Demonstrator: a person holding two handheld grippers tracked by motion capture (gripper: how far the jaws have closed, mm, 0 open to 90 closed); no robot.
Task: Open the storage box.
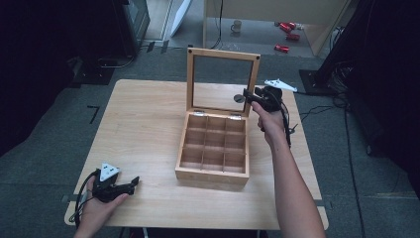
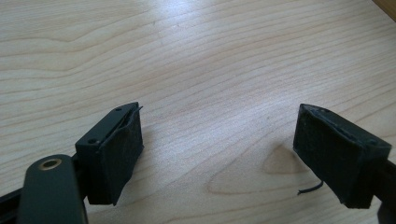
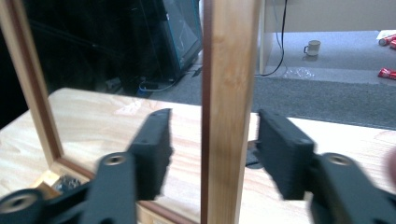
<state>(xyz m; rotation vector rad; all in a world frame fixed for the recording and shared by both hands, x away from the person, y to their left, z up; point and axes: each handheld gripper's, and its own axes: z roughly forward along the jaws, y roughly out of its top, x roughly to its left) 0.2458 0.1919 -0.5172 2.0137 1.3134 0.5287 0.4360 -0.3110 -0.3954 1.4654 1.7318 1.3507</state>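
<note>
The lid frame (image 3: 229, 112) stands upright between the right tool's (image 3: 212, 154) half-parted jaws, pads clear of it.

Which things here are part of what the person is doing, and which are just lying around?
Part of the job:
wooden box with nine compartments
its upright glass lid
right gripper, jaws apart around the lid's frame
left gripper, open over the table

Just lying about:
mug on the floor
red items on the floor
</note>
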